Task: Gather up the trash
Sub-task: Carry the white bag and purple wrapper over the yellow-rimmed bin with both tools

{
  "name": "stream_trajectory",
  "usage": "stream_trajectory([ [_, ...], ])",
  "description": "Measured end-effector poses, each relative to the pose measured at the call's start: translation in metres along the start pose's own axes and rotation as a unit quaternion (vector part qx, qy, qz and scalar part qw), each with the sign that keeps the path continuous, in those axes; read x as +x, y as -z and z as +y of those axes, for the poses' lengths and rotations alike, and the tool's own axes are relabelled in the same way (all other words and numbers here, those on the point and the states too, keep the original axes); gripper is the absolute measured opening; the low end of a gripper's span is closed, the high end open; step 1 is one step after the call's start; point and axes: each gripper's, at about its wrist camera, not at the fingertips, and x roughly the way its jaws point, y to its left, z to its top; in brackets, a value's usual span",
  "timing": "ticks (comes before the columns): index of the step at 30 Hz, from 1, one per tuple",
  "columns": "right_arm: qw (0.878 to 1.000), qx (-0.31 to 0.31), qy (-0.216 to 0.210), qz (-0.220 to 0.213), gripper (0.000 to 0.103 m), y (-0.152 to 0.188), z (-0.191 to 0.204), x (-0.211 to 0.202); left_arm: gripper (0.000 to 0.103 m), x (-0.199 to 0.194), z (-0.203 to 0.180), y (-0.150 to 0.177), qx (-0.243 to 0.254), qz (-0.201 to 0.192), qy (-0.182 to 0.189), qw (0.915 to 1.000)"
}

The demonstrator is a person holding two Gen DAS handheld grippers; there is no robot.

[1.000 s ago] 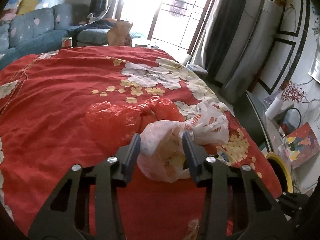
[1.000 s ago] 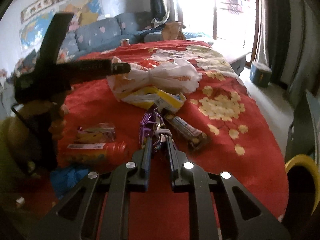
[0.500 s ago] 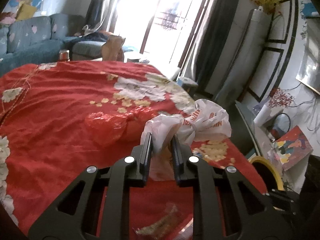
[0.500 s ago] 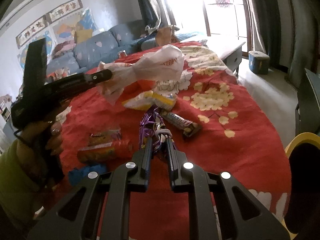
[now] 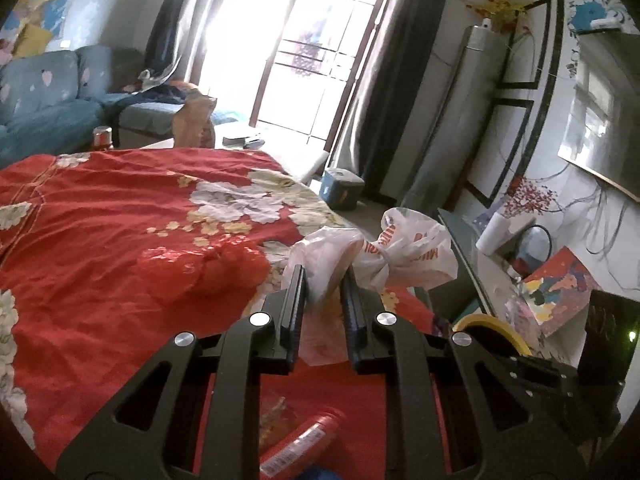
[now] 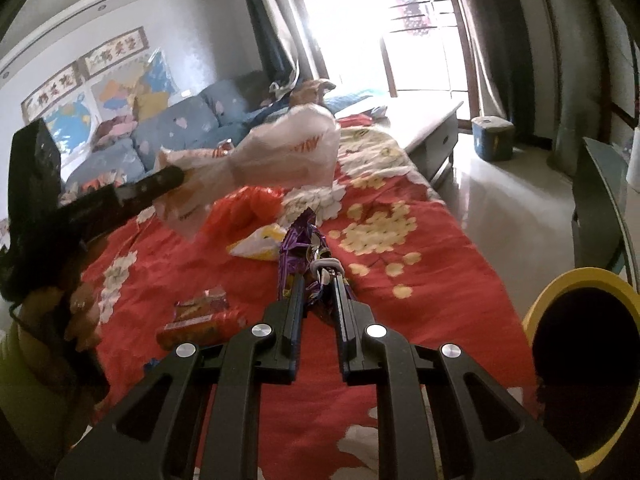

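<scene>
My left gripper (image 5: 324, 276) is shut on a white plastic bag (image 5: 404, 252) with orange print and holds it in the air above the red bedspread (image 5: 100, 232); the bag (image 6: 280, 156) and the left gripper (image 6: 168, 180) also show in the right wrist view. My right gripper (image 6: 318, 280) is shut on a purple wrapper (image 6: 298, 248) and holds it above the spread. A red plastic bag (image 5: 200, 268) lies on the bed, also in the right wrist view (image 6: 244, 208). A yellow-and-white packet (image 6: 260, 244), a red tube (image 6: 196, 328) and a small wrapper (image 6: 204, 304) lie on the spread.
A yellow-rimmed bin (image 6: 580, 344) stands at the bed's right corner; it shows in the left wrist view too (image 5: 492, 332). A blue box (image 6: 492, 136) sits on the floor by the window. A blue sofa (image 5: 48, 108) is behind the bed.
My left gripper closed on the white bag and lifted it up off the bed. My right gripper rose with the purple wrapper in it.
</scene>
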Motion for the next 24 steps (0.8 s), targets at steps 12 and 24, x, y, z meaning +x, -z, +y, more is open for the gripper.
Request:
stream_trajectory([
  [12,0.999,0.025,0.031,-0.028,0.013,-0.004,-0.026,-0.028,0.011,-0.007,-0.026,0.007,0.023,0.007,0.020,0.9995],
  [24,0.994,0.064,0.079,-0.046,0.013,0.006,-0.069,-0.060,0.010,-0.005,-0.060,0.020,0.054,0.021,0.039,0.9975],
])
